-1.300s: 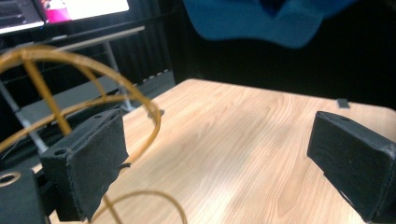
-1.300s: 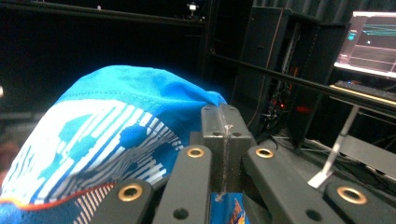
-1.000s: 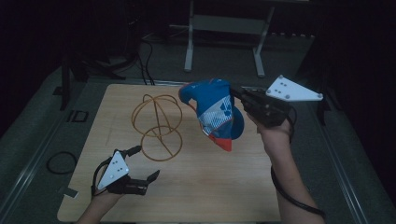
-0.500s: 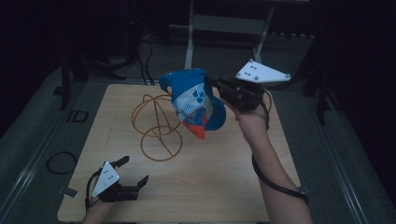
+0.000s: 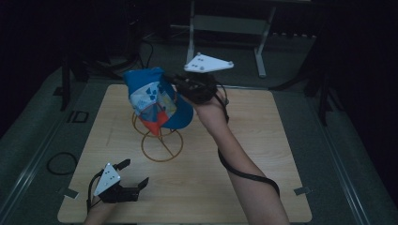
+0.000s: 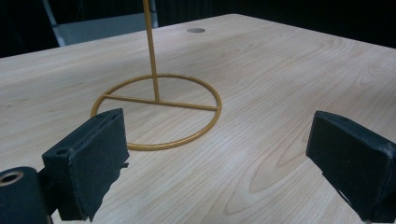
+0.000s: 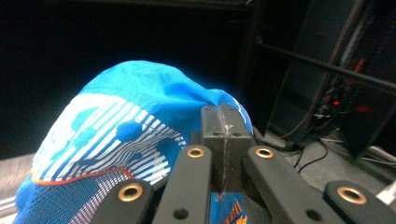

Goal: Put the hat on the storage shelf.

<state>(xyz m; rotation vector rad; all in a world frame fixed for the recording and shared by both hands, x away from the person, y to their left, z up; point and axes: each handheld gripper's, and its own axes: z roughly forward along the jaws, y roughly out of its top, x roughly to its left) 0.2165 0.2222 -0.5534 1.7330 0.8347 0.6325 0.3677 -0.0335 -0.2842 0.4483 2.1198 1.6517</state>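
From the high view I read the right gripper (image 5: pixel 180 84) raised above the far half of the wooden table (image 5: pixel 263 154), its jaws pressed together on the fabric of a blue cap (image 5: pixel 157 101) with a white striped panel and an orange section. The cap hangs in the air directly over the yellow wire stand (image 5: pixel 159 140), covering the stand's upper loops, so I cannot tell whether cloth and wire are in contact. In the right gripper view the right gripper's two black pads meet with cap fabric pinched between them (no gap shows along the seam), and the cap's crown (image 7: pixel 140 116) bulges to the left of the pads. My left gripper (image 5: pixel 126 180) sits low at the near left corner of the table, well apart from the cap, with its jaws standing wide apart and nothing between them. The left gripper view looks across the bare wood at the stand's round base ring (image 6: pixel 156 109) and its upright stem; the ring lies flat on the table, ahead of the pads.
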